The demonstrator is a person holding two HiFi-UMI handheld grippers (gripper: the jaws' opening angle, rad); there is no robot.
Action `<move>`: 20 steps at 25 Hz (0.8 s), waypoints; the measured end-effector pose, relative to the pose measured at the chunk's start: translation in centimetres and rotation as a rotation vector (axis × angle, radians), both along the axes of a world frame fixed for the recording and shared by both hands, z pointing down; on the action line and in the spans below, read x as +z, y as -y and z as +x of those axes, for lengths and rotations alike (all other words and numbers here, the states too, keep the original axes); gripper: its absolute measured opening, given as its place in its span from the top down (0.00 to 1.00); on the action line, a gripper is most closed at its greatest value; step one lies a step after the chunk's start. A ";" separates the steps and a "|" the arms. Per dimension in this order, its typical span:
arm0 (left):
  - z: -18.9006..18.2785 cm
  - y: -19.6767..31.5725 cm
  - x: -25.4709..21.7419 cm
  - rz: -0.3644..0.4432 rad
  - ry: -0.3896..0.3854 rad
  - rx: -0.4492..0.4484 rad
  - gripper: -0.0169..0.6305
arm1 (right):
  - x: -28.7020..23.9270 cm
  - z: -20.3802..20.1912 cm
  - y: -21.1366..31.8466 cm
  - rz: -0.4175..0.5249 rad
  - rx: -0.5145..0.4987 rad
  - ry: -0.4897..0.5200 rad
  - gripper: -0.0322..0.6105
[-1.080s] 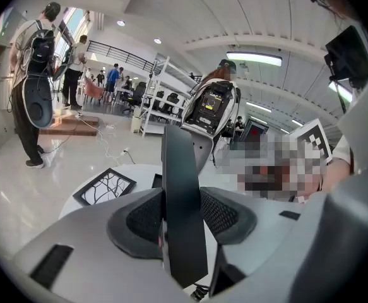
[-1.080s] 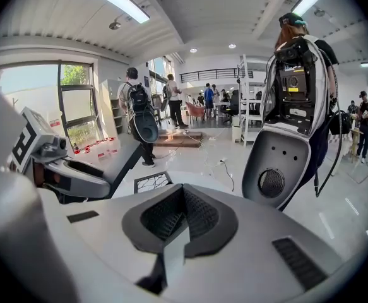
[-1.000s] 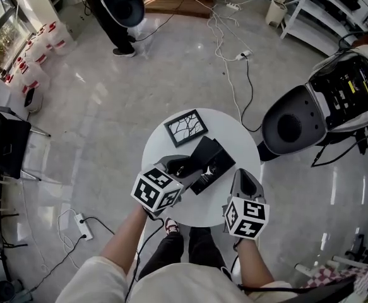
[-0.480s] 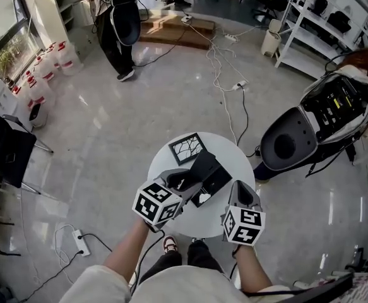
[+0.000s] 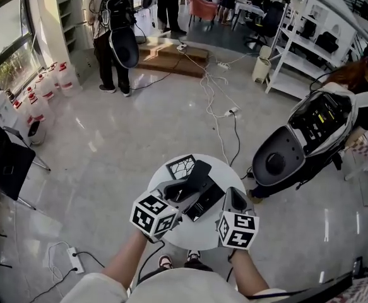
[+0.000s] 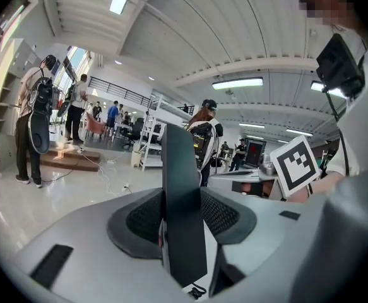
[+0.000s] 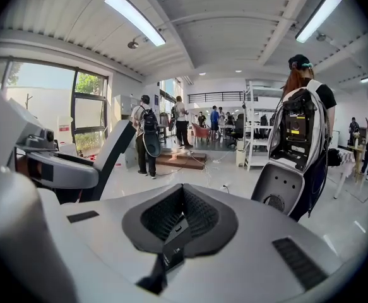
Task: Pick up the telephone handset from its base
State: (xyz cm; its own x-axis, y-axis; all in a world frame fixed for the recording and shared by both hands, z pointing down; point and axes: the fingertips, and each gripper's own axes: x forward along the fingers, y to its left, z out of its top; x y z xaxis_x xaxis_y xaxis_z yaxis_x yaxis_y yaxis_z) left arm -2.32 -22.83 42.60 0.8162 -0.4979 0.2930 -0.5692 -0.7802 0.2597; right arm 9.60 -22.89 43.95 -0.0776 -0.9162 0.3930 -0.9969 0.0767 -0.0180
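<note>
Table: The round white table (image 5: 226,174) is standing in open grey floor, with free room on all sides. Nearest obstructions are a large white open shell case (image 5: 278,163) close to its right edge and floor cables (image 5: 216,93) running away from its far edge. A dark chair (image 5: 4,163) and a power strip (image 5: 71,257) are sitting well apart to the left.

Task item: The left gripper (image 5: 182,189) is clamping the black telephone handset (image 5: 196,171), both pads pressing on its flanks. The handset is standing edge-on between the jaws and angling up over the table, between the framed branch-pattern tile (image 5: 182,166) and the telephone base (image 5: 206,197). The base is resting on the table near its centre.

Right gripper (image 5: 235,197): It is hovering over the table's right portion, jaws closed together with nothing between them.

Containers: A row of white jugs with red caps (image 5: 41,96) is lining the left wall; a pale bin (image 5: 261,70) is standing beside the shelving (image 5: 297,49). Contents of both are not discernible. The shell case is showing a black interior.
</note>
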 end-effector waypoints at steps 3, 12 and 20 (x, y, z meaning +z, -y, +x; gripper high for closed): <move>0.2 0.2 -1.4 0.030 -0.024 -0.006 0.67 | -1.0 -0.1 0.4 0.024 0.000 0.000 0.91; 0.3 1.6 -5.8 0.159 -0.056 -0.059 0.67 | -4.4 0.2 1.5 0.121 0.037 0.004 0.91; -0.4 1.7 -9.6 0.318 -0.090 -0.178 0.67 | -6.8 0.8 0.8 0.178 0.077 0.003 0.91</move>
